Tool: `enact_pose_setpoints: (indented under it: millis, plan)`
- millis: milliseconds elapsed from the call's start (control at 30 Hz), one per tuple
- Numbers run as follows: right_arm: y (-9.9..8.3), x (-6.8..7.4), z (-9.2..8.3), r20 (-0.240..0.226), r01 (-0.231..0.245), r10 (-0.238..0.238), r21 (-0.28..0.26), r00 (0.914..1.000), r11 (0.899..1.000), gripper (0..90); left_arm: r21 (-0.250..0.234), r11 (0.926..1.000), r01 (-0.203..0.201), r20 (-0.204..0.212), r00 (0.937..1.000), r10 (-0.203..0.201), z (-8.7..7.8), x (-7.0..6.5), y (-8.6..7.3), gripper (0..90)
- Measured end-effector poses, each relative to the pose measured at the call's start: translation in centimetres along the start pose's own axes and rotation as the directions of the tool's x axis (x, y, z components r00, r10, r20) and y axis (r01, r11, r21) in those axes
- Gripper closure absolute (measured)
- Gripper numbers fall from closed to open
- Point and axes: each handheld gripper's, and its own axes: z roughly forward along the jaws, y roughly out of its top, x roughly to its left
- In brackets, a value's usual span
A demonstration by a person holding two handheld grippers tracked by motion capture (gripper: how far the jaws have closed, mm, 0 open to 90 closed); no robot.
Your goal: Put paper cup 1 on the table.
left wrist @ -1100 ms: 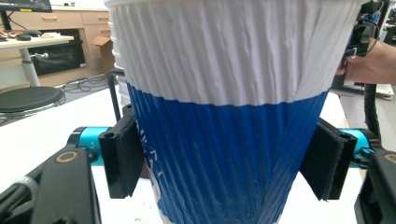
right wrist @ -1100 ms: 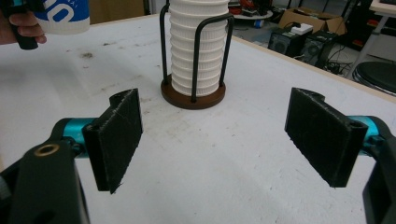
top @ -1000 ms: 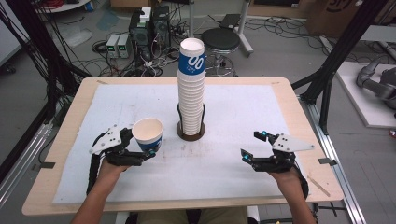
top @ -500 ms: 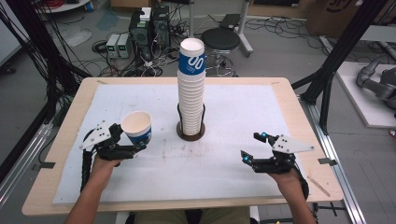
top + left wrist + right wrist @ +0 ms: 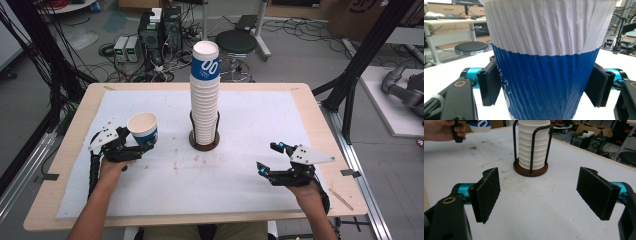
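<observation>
At the left of the table [image 5: 65, 165], the person's left gripper [image 5: 139, 145] is holding a paper cup [image 5: 143, 129] upright, its two black pads [image 5: 489, 85] pressing on the blue lower half of the cup from either side. The cup is sitting above the white mat [image 5: 165, 185], well apart from the tall stack of cups [image 5: 205, 95] that is standing in a wire holder [image 5: 204, 142] at the middle of the table. Judging from this, the step in hand is carrying a single cup away from the stack toward the left side. The next move is likely calling for lowering the cup level onto the mat, then easing the pads off without tipping it. At the right, the right gripper [image 5: 272, 159] is resting low near the table's front edge, its jaws standing wide apart with nothing between them.
</observation>
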Motion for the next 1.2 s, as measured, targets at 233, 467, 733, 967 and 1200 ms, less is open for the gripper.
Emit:
enact_pose_setpoints:
  millis: [233, 467, 733, 967, 1200]
  plan:
    - [-0.1, 0.1, 0.1, -0.006, -0.004, 0.004, 0.006, 1.0000, 1.000, 19.6, 0.061, 0.9975, 0.036, -0.032, 0.9989, -0.034, 1.0, 0.7, -1.1, 25.8]
    - [0.0, 0.1, 0.0, -0.005, -0.003, 0.003, 0.006, 1.0000, 1.000, 19.5, 0.186, 0.9819, 0.034, -0.082, 0.9964, -0.019, 2.1, 0.4, -1.6, 25.8]
    - [0.0, 0.2, 0.0, -0.010, 0.001, -0.001, 0.007, 0.9999, 1.000, 19.5, 0.294, 0.9559, 0.004, -0.115, 0.9928, 0.032, 3.2, -0.2, -1.9, 25.7]
    - [0.0, 0.2, 0.0, -0.012, 0.001, -0.001, 0.008, 0.9999, 1.000, 19.5, 0.347, 0.9376, -0.017, -0.117, 0.9912, 0.062, 3.4, -0.6, -2.0, 25.7]
    - [0.1, 0.2, -0.1, -0.013, 0.003, -0.003, 0.005, 0.9999, 1.000, 19.6, 0.389, 0.9211, 0.015, -0.128, 0.9911, 0.038, 2.9, -0.7, -1.9, 25.6]
